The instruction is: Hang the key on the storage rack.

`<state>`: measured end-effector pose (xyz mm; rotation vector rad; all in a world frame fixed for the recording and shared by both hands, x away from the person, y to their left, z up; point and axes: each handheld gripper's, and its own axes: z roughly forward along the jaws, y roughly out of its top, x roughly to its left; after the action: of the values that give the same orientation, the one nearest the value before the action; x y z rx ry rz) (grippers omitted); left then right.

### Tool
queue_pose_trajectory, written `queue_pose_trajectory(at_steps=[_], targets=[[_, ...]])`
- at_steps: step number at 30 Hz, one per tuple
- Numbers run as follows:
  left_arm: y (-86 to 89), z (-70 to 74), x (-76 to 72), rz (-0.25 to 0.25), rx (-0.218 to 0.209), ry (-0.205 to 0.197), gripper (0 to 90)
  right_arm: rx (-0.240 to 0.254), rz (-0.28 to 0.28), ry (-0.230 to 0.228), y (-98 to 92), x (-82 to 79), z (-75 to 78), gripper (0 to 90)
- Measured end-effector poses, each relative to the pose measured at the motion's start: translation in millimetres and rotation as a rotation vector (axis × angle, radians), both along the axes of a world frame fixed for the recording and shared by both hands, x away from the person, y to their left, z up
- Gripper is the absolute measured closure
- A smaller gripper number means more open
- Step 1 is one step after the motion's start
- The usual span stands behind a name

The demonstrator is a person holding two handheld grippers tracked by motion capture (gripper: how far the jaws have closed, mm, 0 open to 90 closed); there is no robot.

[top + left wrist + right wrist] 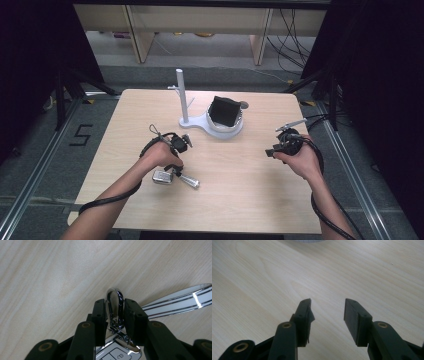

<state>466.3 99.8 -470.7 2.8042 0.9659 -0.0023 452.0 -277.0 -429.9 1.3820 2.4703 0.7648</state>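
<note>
Left hand-held gripper is down low over the bench, jaws pinched tight on a shiny metal clip that loops up between them. In the left gripper view, a car key fob hangs off that clip right at the jaw roots, and a white strap with dark stripes trails off to the side on the wood. From the high view, the key fob lies on the bench just under the left hand, near the front left. The right hand-held gripper hovers above bare wood with its jaws spread wide, nothing between them. Farther back sits a white stand with a black box in its round tray.
</note>
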Motion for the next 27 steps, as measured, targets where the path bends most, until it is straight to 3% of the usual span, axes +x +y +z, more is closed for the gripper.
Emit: queue_pose_trajectory(at_steps=[4, 8, 12, 14, 21, 24, 25, 26, 27], targets=[[0.1, 0.1, -0.8, 0.017, 0.001, 0.038, 77.8, 0.002, 0.003, -0.001, 0.4, 0.0, 0.5, 58.0], [1.2, -0.5, -1.8, 0.048, -0.009, 0.038, 82.3, 0.0, 0.018, -0.007, -0.6, 0.7, -0.4, 57.9], [3.3, 0.8, -0.5, 0.04, 0.0, 0.046, 82.6, 0.001, 0.001, 0.006, -1.2, -0.4, 0.1, 57.8], [2.7, -0.9, -2.5, 0.06, -0.015, 0.034, 82.0, 0.0, 0.008, -0.007, -1.8, 0.4, -0.7, 57.7], [3.5, 0.1, -2.8, 0.058, 0.019, 0.042, 74.3, -0.001, -0.002, 0.006, -0.1, -0.4, 0.4, 57.6], [3.2, -0.1, -3.2, 0.064, 0.012, 0.053, 77.9, 0.002, 0.019, -0.006, -0.6, 0.6, -0.6, 57.6], [1.7, -1.1, -6.1, 0.093, 0.0, 0.068, 80.8, 0.004, 0.015, -0.006, -0.4, 0.4, -0.7, 57.6], [1.4, -0.8, -6.5, 0.091, 0.005, 0.068, 82.3, 0.003, 0.014, -0.005, -0.5, 0.2, -0.8, 57.5], [2.0, 0.4, -4.6, 0.054, 0.025, 0.055, 83.3, 0.004, 0.012, -0.004, -0.6, 0.0, -0.9, 57.6]])
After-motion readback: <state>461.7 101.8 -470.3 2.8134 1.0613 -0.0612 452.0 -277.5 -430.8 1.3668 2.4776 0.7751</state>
